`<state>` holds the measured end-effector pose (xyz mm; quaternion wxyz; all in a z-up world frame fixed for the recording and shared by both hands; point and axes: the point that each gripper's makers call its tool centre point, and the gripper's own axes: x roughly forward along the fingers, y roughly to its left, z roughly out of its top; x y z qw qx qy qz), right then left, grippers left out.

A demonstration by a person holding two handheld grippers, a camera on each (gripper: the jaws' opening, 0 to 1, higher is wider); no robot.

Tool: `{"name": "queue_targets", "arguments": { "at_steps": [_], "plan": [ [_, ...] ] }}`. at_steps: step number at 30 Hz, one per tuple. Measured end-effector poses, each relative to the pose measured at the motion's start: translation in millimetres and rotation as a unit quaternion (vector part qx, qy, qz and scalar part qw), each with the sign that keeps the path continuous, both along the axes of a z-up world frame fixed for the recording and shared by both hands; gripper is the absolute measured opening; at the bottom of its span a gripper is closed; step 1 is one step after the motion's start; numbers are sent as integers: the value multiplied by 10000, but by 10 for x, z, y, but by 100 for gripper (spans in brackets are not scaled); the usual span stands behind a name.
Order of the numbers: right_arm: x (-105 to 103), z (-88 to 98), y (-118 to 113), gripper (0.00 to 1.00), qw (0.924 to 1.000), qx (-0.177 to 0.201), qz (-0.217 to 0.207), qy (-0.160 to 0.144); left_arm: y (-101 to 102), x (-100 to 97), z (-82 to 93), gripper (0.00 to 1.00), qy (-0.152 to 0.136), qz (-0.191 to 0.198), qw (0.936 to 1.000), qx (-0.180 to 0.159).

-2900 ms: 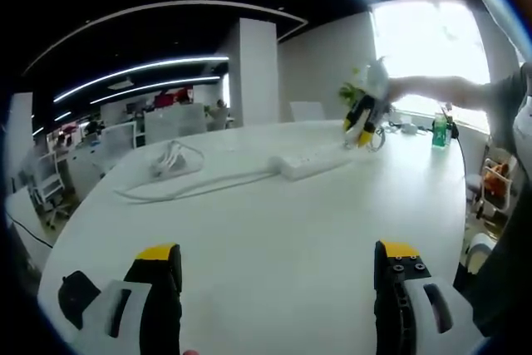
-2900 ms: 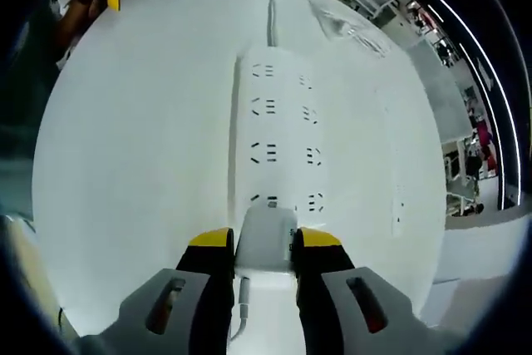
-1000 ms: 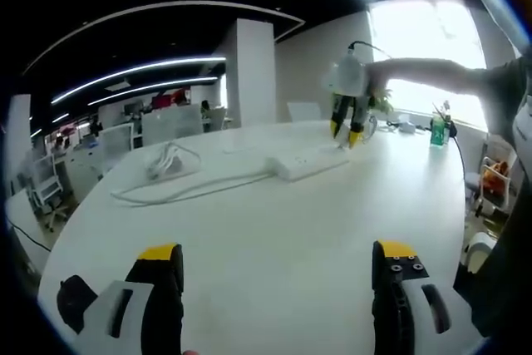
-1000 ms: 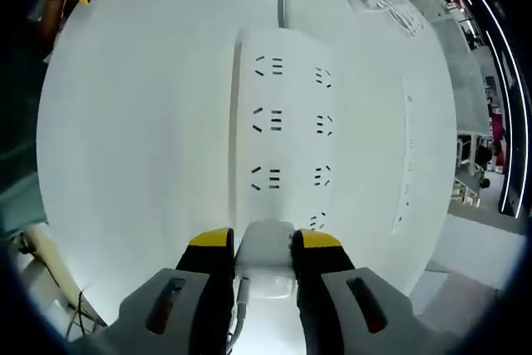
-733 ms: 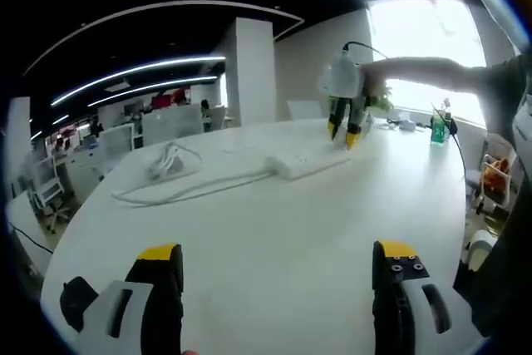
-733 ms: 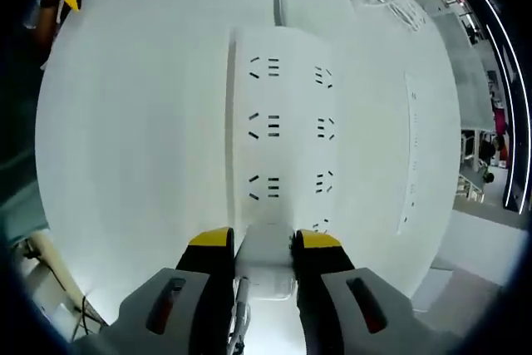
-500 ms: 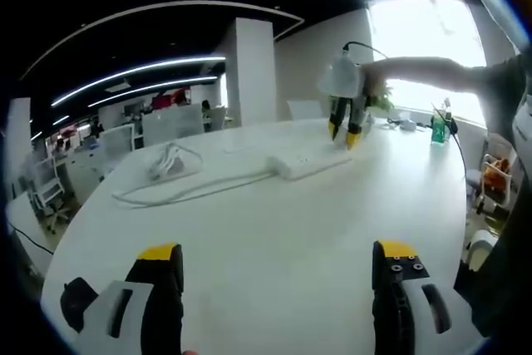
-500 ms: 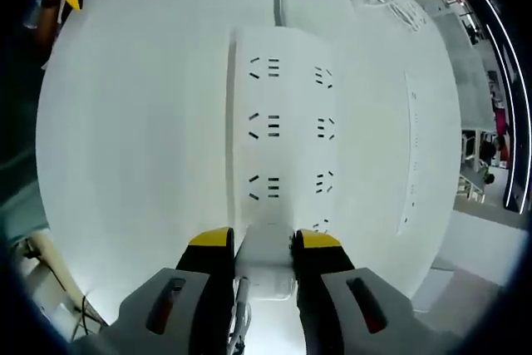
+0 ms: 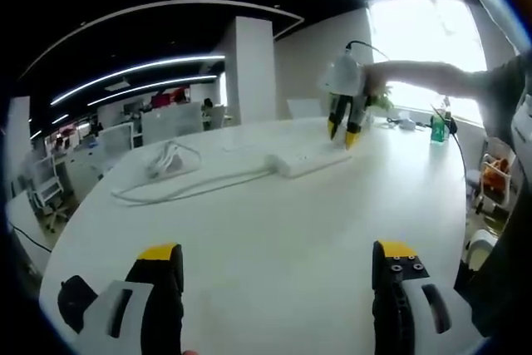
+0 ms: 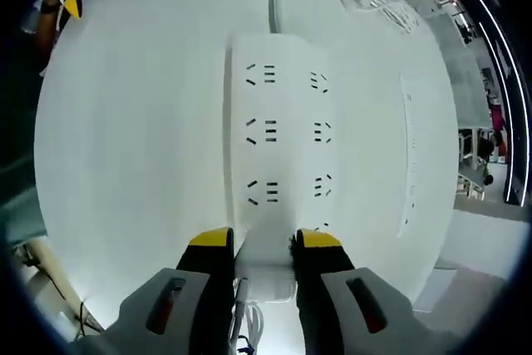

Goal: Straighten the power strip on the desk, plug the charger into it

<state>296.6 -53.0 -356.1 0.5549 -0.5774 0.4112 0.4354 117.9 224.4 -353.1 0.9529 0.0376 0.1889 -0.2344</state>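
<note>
Left gripper [image 9: 274,288], jaws spread wide, is still hovering over the white desk [image 9: 274,222]. Right gripper [image 10: 264,247] is pinching the white rectangular charger [image 10: 266,268], now lower against the white power strip's [image 10: 278,135] near end.

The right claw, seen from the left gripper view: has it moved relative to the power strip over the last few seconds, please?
Yes. The right claw has swung from a tilt beyond the power strip to upright over its far end, still shut on the charger.
</note>
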Motion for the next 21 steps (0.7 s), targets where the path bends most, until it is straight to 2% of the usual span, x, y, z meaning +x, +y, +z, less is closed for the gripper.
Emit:
{"name": "queue_targets", "arguments": {
  "at_steps": [3,15,21],
  "plan": [
    [26,-8,-7,25,9999,-150,69,-20,3,9,-14,97,13,7,10000,-11],
    [40,-4,-8,25,9997,-71,119,-208,16,2,-31,97,16,12,10000,-34],
    [39,-8,-7,25,9997,-141,177,-97,13,0,-20,97,4,-2,10000,-15]
  ]
}}
